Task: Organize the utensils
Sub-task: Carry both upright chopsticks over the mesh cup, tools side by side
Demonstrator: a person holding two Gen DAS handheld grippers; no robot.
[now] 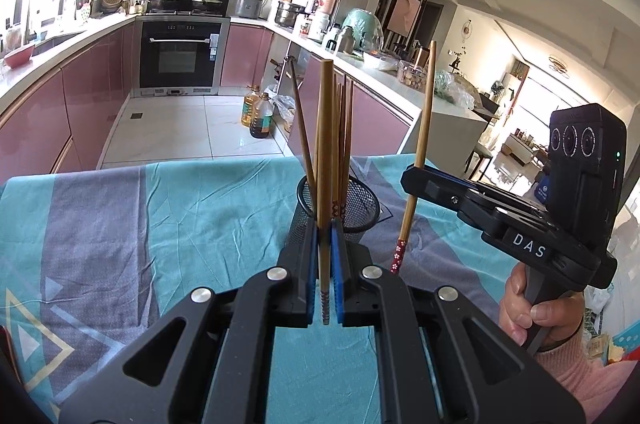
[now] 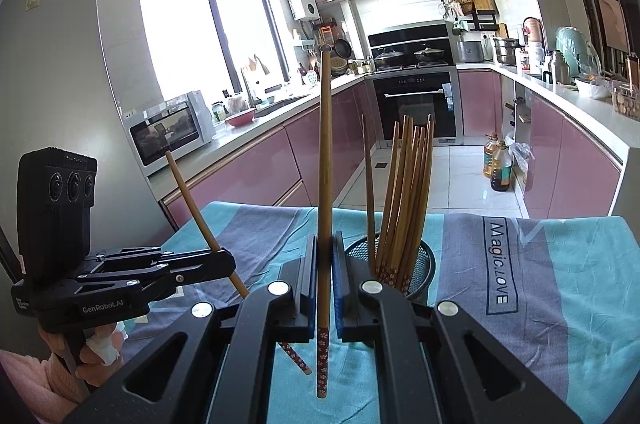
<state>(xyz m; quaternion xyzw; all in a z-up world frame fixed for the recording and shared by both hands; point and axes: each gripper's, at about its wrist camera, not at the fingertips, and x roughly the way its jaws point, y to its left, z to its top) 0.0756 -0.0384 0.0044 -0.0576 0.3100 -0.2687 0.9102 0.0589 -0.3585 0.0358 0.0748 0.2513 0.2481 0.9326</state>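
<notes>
The worktop (image 1: 120, 224) is the biggest thing here. A blue and grey cloth (image 2: 560, 284) covers it, with white writing on one grey stripe. The far edge of the worktop shows in both views, and the kitchen floor (image 1: 180, 127) lies beyond it. The cloth to the left of the cup in the left view is bare, so there is open room there. In the right view the cloth to the right of the cup is bare too.

Pink cupboards (image 1: 40, 111) run round the room, with a black oven (image 2: 416, 107) at the back. Two oil bottles (image 1: 258, 113) stand on the floor, well apart from the worktop.

A black mesh cup (image 1: 360, 207) stands on the cloth. A bunch of brown chopsticks (image 2: 408, 191) stands in it, leaning a little. The cup is just beyond both claws, and each claw hides part of it.

The left claw (image 1: 325, 264) is closed on one chopstick (image 1: 325, 143). The stick stands almost straight up, right in front of the cup, with its ridged tip pointing down between the blue pads. In the right view this stick tilts, and the right claw hides part of it.

The right claw (image 2: 325, 284) is closed on another chopstick (image 2: 325, 163). This one also stands nearly straight up. Its red flowered end (image 2: 322, 364) hangs down below the pads. It is just left of the cup.

A hand (image 1: 536, 308) in a pink sleeve holds the right claw's handle. Its arm is cut off at the edge.
</notes>
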